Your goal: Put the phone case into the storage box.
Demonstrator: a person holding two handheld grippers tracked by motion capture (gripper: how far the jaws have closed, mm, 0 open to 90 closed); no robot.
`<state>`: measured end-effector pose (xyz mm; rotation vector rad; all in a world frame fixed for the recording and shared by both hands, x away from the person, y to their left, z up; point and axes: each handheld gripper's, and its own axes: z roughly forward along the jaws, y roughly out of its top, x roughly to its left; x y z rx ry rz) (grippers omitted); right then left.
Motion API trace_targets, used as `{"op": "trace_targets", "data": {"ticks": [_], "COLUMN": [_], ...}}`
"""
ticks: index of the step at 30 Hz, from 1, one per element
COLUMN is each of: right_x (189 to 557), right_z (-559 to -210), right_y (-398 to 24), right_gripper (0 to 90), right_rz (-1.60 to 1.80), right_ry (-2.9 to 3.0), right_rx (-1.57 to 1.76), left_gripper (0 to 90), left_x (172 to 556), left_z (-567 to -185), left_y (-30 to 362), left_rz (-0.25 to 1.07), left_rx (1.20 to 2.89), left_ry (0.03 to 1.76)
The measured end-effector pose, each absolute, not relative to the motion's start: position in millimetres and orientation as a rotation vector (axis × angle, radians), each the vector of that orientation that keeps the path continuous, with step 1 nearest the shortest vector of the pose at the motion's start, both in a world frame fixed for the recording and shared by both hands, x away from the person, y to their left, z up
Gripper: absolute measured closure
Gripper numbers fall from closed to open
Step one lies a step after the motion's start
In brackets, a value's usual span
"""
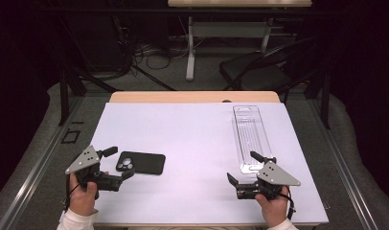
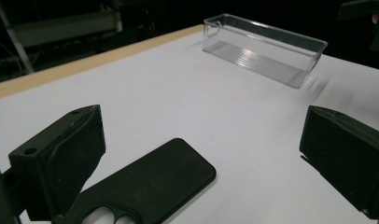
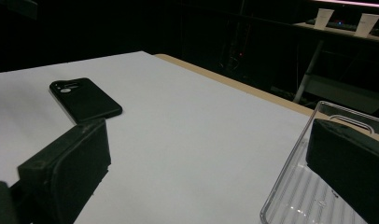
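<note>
A black phone case (image 1: 141,163) lies flat on the white table cover, camera cut-out toward the left. My left gripper (image 1: 121,163) hovers at its left end, open, with jaws spread wide either side of that end and touching nothing. In the left gripper view the case (image 2: 155,186) lies low between the jaws of the left gripper (image 2: 201,126). A clear plastic tray (image 1: 250,136) lies lengthwise at the right. My right gripper (image 1: 241,166) is open beside its near end, holding nothing. In the right gripper view, one jaw of the right gripper (image 3: 211,140) stands in front of the tray (image 3: 290,186), and the case (image 3: 85,99) lies far left.
The white cover (image 1: 192,139) spans the table, with a wooden strip (image 1: 192,97) along the far edge. Behind the table stand a dark chair (image 1: 259,72), a desk leg (image 1: 190,52) and floor cables (image 1: 154,57). A person's hands hold both grippers at the near edge.
</note>
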<state>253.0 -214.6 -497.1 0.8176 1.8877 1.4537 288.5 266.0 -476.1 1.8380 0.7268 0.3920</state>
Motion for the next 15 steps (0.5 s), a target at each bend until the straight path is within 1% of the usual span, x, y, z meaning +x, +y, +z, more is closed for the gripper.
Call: {"op": "trace_targets", "data": {"ticks": [9,10,13,15], "right_x": [251,252,253,254], "right_z": [-496,-496,-497,-498], "right_y": [-215,-214,-215,-215], "right_gripper": [0.0,0.0,0.0,0.0], "right_rz": [1.446,1.452,1.451,1.458], "right_ry": [1.881,1.882,1.894,1.898], "right_rx": [0.825,0.826,0.837,0.844], "left_gripper": [0.3,0.3,0.3,0.3], "left_x": [310,315,319,322], "left_z": [-474,-472,-472,-470], "left_y": [262,261,260,259], "left_rz": [0.335,0.331,0.325,0.348], "left_rx": [1.917,1.961,1.991,2.041], "left_ry": [0.726,0.738,0.741,0.728]}}
